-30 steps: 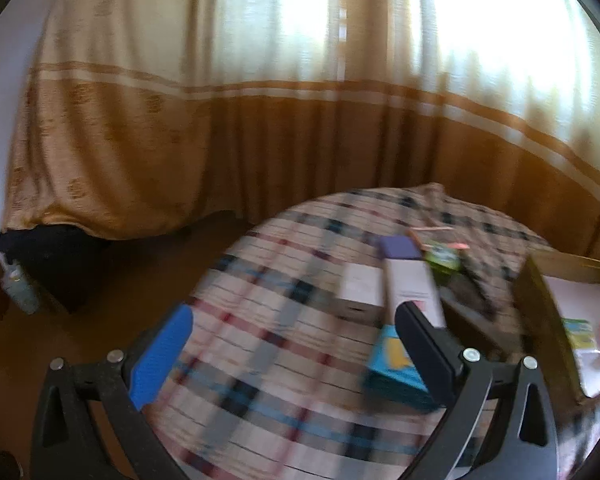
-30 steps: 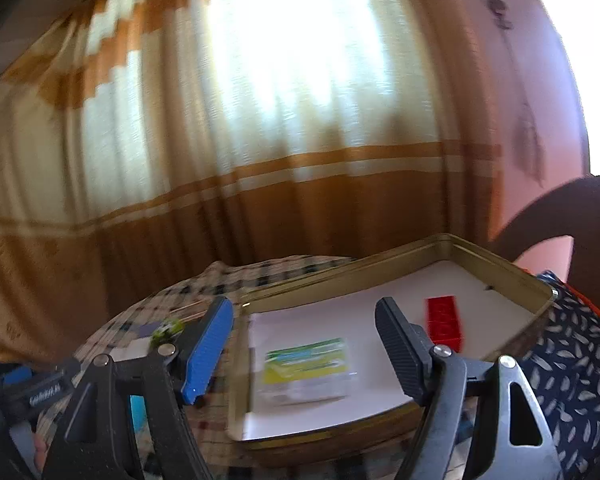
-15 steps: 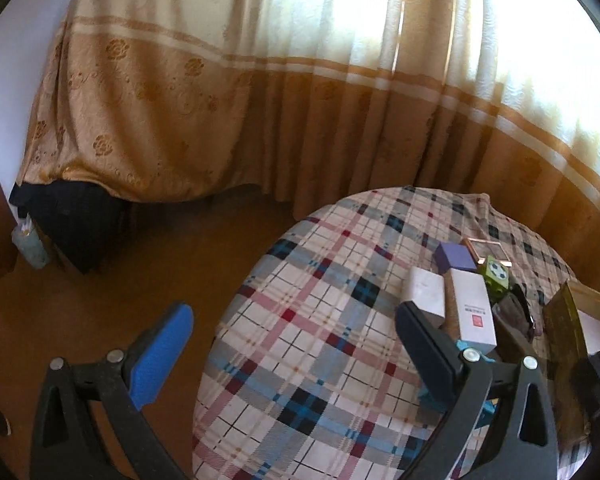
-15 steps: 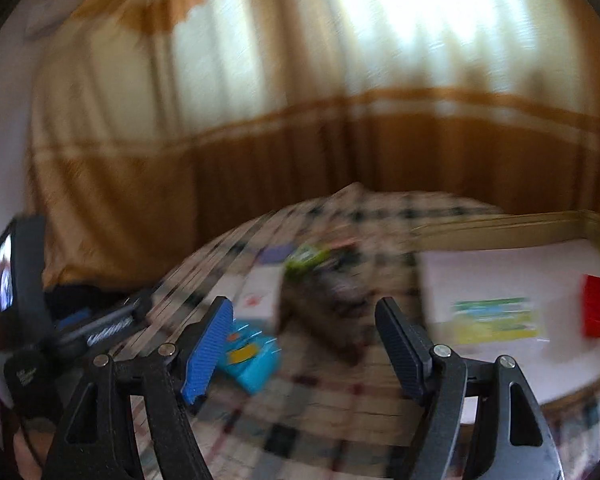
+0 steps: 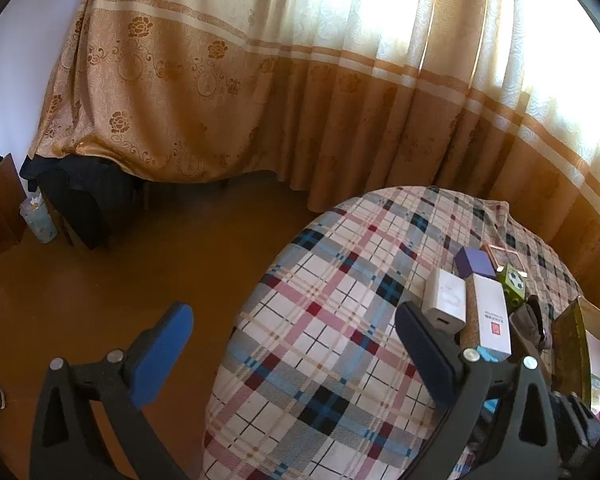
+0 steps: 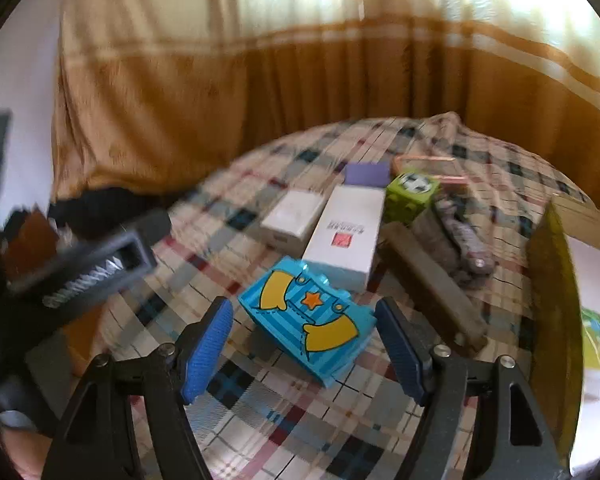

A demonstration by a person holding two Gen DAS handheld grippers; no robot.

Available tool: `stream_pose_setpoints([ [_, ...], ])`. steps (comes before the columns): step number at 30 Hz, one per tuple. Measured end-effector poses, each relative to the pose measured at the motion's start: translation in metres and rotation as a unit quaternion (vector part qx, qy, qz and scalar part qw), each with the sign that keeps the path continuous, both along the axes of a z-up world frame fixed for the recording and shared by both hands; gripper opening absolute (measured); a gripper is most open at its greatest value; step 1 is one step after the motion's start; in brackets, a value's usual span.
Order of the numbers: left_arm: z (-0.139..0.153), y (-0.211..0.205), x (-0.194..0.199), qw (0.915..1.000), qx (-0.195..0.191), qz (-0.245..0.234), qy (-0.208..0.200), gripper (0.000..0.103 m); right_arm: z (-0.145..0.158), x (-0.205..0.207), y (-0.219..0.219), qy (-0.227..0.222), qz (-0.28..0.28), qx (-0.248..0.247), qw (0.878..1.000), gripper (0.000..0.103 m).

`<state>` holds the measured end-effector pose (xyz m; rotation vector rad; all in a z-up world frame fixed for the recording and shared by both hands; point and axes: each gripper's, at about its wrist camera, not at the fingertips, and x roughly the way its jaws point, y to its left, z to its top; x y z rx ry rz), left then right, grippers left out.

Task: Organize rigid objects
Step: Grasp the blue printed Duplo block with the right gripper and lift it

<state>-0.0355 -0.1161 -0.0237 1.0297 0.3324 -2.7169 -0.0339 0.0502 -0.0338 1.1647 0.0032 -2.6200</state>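
In the right wrist view my right gripper (image 6: 304, 336) is open, its fingers on either side of a turquoise toy block (image 6: 306, 326) with yellow arrows and an orange star, lying on the plaid cloth. Behind it lie a long white box (image 6: 346, 232), a smaller white box (image 6: 294, 216), a purple box (image 6: 368, 174) and a green cube (image 6: 412, 196). A gold tray (image 6: 552, 292) is at the right. My left gripper (image 5: 292, 344) is open and empty over the table's left edge; the white boxes (image 5: 490, 312) lie beyond its right finger.
A dark bar (image 6: 432, 284) and a grey folded item (image 6: 460, 236) lie between the boxes and the tray. A copper frame (image 6: 428, 166) lies further back. Curtains hang behind the round table (image 5: 332, 320). The floor drops off to the left.
My right gripper has swung left from the tray and come down around the turquoise block. My left gripper has drawn back to the left, away from the boxes.
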Motion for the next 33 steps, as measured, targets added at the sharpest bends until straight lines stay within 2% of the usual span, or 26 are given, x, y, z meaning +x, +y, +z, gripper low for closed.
stream_pose_setpoints([
  [3, 0.000, 0.001, -0.001, 1.0000, -0.003, -0.003, -0.003, 0.102, -0.008, -0.009, -0.002, -0.014, 0.018, 0.011, 1.000, 0.076],
  [5, -0.001, 0.002, -0.001, 1.0000, -0.005, -0.004, -0.005, 0.102, -0.011, -0.011, 0.003, -0.021, 0.020, 0.004, 1.000, 0.071],
  [6, -0.001, 0.002, -0.002, 1.0000, -0.006, -0.004, -0.006, 0.102, -0.011, -0.010, 0.006, -0.021, 0.020, -0.005, 1.000, 0.066],
  [14, -0.002, 0.006, -0.005, 0.9997, -0.017, -0.009, -0.013, 0.102, -0.001, 0.000, 0.033, -0.001, 0.001, -0.078, 0.997, 0.065],
  [17, -0.002, 0.010, -0.006, 0.9995, -0.025, -0.013, -0.015, 0.102, 0.008, 0.010, 0.045, 0.024, -0.016, -0.100, 0.995, 0.065],
  [22, 0.001, 0.022, -0.005, 0.9982, -0.048, -0.034, -0.009, 0.102, 0.027, 0.034, 0.066, 0.091, -0.060, -0.120, 0.987, 0.065],
  [29, 0.005, 0.040, -0.006, 0.9947, -0.073, -0.072, -0.001, 0.102, 0.043, 0.061, 0.098, 0.170, -0.159, -0.093, 0.968, 0.065],
  [33, 0.000, 0.039, -0.020, 0.9948, -0.050, -0.086, -0.021, 0.102, 0.047, 0.068, 0.102, 0.194, -0.179, -0.083, 0.961, 0.066],
])
